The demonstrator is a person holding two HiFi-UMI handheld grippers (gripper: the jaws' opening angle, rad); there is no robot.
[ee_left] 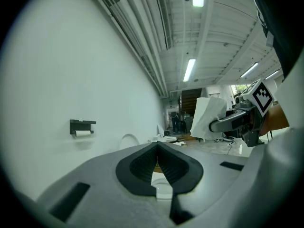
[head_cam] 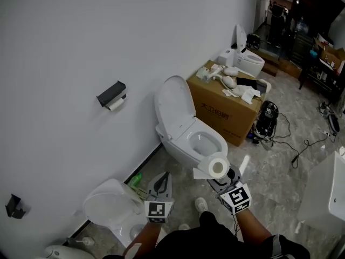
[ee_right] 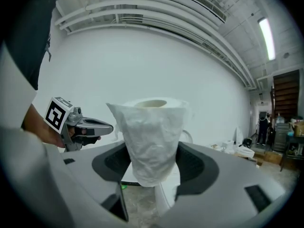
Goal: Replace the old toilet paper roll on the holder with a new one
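**Positions.** The new roll (head_cam: 218,168) stood upright between the jaws of the right gripper (head_cam: 221,177), near the person and over the near rim of the open toilet (head_cam: 178,117). The jaws stood wide, with their pads pressed on the roll's outer wraps. A loose tail of paper hung down its front. The left gripper (head_cam: 161,178), just to the left, had its jaws closed together with nothing between them. The holder (head_cam: 111,93) – a black bracket – was fixed on the white wall (head_cam: 64,36), far to the left and well apart from both grippers. The old roll (head_cam: 116,104), worn thin, sat under it.

**Handling.** The new roll was judged light, soft and easily crushed, with only its cardboard core giving stiffness. A hold across the middle of the wraps with moderate pressure suited it, since a harder squeeze would likely flatten the core and hinder mounting. The loose tail could snag or unwind.

**Old roll.** Being nearly spent, it was probably lighter and stiffer – best taken across its body. The left gripper would have to open first.
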